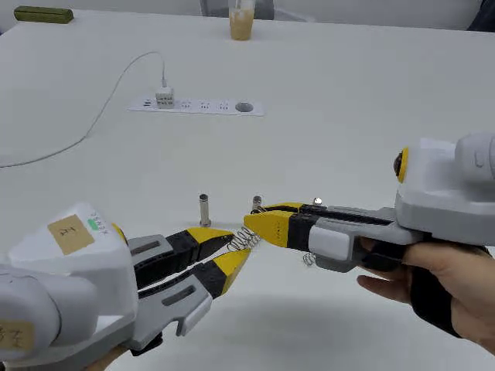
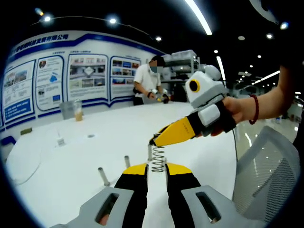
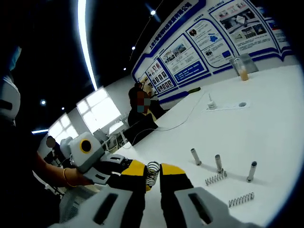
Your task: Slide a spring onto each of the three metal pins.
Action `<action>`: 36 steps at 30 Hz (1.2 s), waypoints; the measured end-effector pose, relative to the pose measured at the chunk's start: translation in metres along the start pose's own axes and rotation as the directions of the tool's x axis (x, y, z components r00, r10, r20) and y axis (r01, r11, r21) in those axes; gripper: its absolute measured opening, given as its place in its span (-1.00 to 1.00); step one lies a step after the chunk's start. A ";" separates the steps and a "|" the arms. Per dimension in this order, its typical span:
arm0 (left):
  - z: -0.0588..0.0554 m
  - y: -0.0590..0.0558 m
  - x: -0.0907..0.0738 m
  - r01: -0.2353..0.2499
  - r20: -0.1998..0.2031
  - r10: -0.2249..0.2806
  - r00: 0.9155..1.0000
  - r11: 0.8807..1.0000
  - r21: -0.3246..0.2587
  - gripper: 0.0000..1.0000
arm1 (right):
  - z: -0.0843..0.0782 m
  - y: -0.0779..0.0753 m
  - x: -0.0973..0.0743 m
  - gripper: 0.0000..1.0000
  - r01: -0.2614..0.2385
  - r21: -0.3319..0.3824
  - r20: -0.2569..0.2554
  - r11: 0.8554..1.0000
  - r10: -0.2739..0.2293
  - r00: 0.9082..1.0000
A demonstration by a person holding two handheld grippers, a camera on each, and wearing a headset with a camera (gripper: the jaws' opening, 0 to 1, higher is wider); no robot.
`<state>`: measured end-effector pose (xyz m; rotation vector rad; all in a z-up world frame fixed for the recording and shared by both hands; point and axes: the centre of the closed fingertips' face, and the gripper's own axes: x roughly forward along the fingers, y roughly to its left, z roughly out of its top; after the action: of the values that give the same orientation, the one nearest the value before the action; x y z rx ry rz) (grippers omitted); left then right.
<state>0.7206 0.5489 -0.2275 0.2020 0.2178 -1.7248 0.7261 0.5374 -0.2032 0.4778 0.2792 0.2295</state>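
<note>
Nearly level, left tongs (image 1: 237,247) and right tongs (image 1: 250,223) tip to tip, both tight on one spring (image 1: 246,239).

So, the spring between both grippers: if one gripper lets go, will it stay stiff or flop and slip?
The spring is thin open wire, so probably light and bendy. The left gripper and right gripper each pinch only an end, so it may flick out.

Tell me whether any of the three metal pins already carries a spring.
No: all three pins stand bare on the table, with two loose springs lying flat beside them.
</note>
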 end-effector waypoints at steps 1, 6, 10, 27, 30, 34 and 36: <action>-0.001 0.001 0.000 -0.001 -0.002 0.001 1.000 1.000 -0.002 -0.64 | 0.000 0.000 0.000 -0.77 0.002 -0.008 0.001 1.000 -0.002 1.000; -0.009 0.006 0.000 -0.019 -0.042 0.018 0.999 1.000 -0.017 -0.46 | 0.003 -0.004 0.002 -0.77 0.030 -0.067 0.004 0.997 -0.030 1.000; -0.015 0.008 -0.001 -0.029 -0.072 0.028 0.997 0.999 -0.016 -0.37 | 0.005 -0.008 0.005 -0.77 0.048 -0.127 0.002 0.991 -0.048 0.999; -0.031 0.017 -0.003 -0.082 -0.119 0.079 0.990 0.996 -0.023 0.11 | 0.003 -0.013 0.019 -0.77 0.058 -0.391 -0.029 0.919 -0.075 0.997; -0.034 0.017 -0.003 -0.089 -0.130 0.085 0.988 0.996 -0.025 0.17 | 0.005 -0.015 0.023 -0.77 0.060 -0.436 -0.025 0.898 -0.079 0.997; -0.037 0.019 -0.003 -0.093 -0.136 0.088 0.987 0.995 -0.034 0.24 | 0.007 -0.018 0.026 -0.77 0.066 -0.459 -0.019 0.886 -0.084 0.996; -0.037 0.020 -0.003 -0.098 -0.133 0.093 0.987 0.995 -0.030 0.26 | 0.009 -0.019 0.028 -0.77 0.068 -0.470 -0.012 0.880 -0.083 0.996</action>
<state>0.7414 0.5585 -0.2632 0.2960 0.3311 -1.6126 0.7583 0.5248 -0.2106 -0.0201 0.2617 0.2193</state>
